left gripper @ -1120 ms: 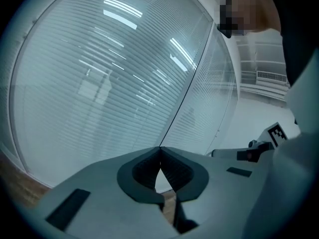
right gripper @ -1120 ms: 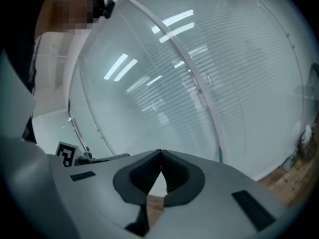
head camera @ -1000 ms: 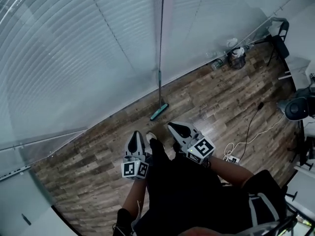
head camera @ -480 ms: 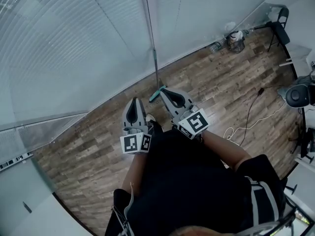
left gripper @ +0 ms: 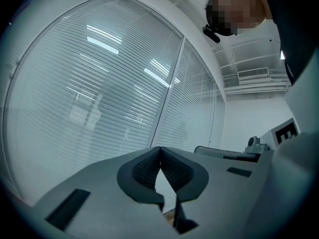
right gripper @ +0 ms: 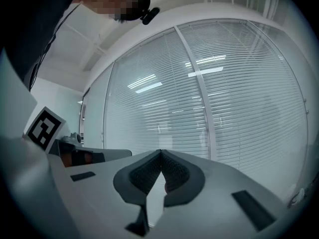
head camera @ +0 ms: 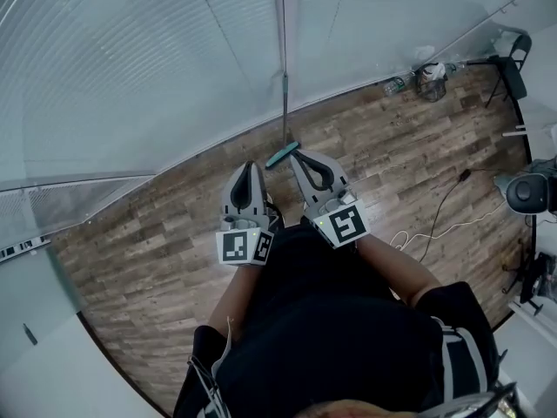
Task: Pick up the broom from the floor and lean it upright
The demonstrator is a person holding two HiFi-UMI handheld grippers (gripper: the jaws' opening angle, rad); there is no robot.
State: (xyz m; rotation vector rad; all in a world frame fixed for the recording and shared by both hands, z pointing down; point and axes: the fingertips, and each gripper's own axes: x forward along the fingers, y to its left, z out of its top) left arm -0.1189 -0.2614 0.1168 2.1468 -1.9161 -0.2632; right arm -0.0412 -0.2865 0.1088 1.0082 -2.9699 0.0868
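Leaning upright: broom at the window wall

The broom (head camera: 285, 103) stands against the finely slatted blinds (head camera: 130, 77), its thin straight pole rising from a narrow teal head on the wood-plank floor (head camera: 157, 259); near the head, the left gripper (head camera: 251, 165) and right gripper (head camera: 297, 155) hover side by side; each has its ribbed dark pads pressed together on nothing.

Wood-plank floor (head camera: 157, 259) meets glass wall with blinds (head camera: 130, 68).
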